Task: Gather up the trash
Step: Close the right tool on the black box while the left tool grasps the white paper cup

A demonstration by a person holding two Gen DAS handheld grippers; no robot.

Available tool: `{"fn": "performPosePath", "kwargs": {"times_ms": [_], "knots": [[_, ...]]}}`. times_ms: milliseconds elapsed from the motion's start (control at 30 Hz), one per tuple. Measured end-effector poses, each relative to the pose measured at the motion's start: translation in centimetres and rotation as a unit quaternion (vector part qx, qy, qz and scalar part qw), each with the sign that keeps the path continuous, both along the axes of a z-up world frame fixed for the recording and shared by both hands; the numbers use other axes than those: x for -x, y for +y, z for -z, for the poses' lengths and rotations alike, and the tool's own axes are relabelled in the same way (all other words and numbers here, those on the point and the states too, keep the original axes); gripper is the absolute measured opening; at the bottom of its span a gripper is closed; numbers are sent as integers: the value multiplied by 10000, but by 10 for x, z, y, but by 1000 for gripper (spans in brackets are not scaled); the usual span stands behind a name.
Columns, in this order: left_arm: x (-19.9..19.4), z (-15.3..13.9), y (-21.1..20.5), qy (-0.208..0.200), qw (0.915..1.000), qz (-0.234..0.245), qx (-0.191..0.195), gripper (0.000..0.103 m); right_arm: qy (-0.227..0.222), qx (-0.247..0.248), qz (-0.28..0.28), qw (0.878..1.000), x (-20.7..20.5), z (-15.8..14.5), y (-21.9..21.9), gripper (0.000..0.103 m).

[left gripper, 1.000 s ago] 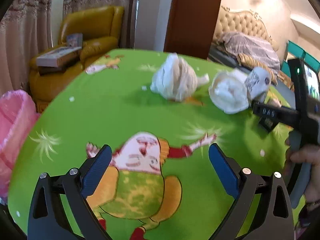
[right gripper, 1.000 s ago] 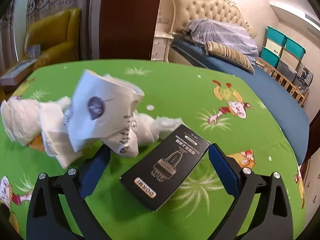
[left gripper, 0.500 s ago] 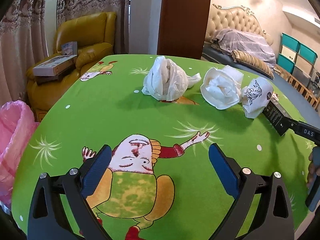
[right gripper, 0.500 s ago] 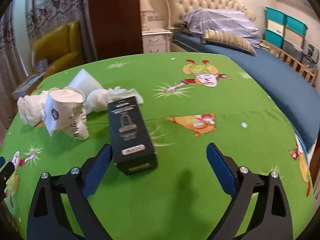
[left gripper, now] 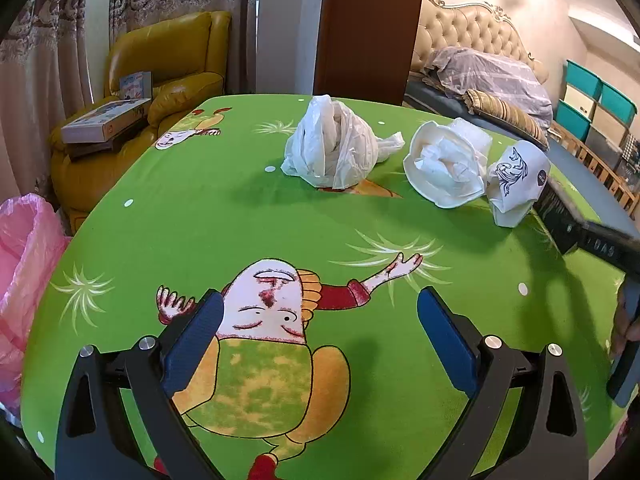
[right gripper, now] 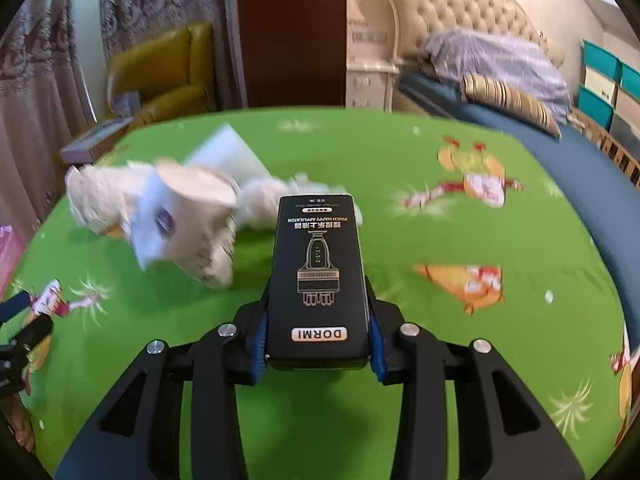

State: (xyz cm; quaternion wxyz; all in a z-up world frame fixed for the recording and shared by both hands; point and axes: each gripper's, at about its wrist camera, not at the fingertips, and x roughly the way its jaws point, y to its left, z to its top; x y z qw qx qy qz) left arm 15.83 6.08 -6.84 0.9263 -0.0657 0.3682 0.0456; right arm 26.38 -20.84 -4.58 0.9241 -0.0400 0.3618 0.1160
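Note:
My right gripper [right gripper: 316, 332] is shut on a black DORMI box [right gripper: 318, 276], holding its near end between both pads. The box also shows at the right edge of the left wrist view [left gripper: 560, 216]. A crumpled paper cup [right gripper: 188, 228] lies just left of the box; it also shows in the left wrist view [left gripper: 514, 180]. A crushed white bowl with tissue [left gripper: 444, 168] and a knotted white plastic bag [left gripper: 336, 148] lie further left on the green tablecloth [left gripper: 224, 208]. My left gripper [left gripper: 318, 332] is open and empty over the near part of the table.
A pink trash bag [left gripper: 24, 280] hangs beside the table's left edge. A yellow armchair [left gripper: 160, 68] with boxes stands behind it. A bed [right gripper: 520, 92] is at the back right. My right hand-held gripper [left gripper: 616, 248] reaches in from the right.
My right gripper has moved in on the black box and closed on it; it was open half a second ago. The left gripper has stayed open and almost still.

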Motion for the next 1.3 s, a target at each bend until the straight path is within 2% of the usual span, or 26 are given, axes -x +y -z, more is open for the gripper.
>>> {"fn": "performPosePath", "kwargs": {"times_ms": [133, 233, 367, 467, 633, 867, 1000, 1200, 1300], "knots": [[0, -1, -1, -17, 10000, -5, -44, 91, -98, -69, -13, 9999, -13, -13, 2, 38], [2, -2, -1, -90, 9999, -29, -36, 91, -39, -59, -370, 9993, -16, -14, 15, 37], [13, -8, 1, -406, 9991, -75, 2, 91, -140, -87, -1050, 9943, 16, -19, 37, 37], [25, -15, -1, -668, 9978, -37, -45, 91, -166, -200, -1631, 9863, 47, -22, 42, 38], [26, -20, -16, -638, 9975, 256, 139, 91, -224, -378, -1220, 9916, 60, -23, 12, 38], [6, -37, -69, -620, 9935, 940, -195, 91, -333, -294, -401, 9982, 57, -20, -34, 38], [-15, -38, -88, -546, 9932, 1005, -205, 91, -363, -230, -278, 9987, 60, -17, -48, 38], [-51, -32, -105, -293, 9944, 994, 201, 91, -340, -310, -156, 9988, 63, -10, -59, 38], [-60, -29, -115, -265, 9945, 1012, 93, 91, -316, -386, -156, 9986, 63, -6, -61, 38]]}}
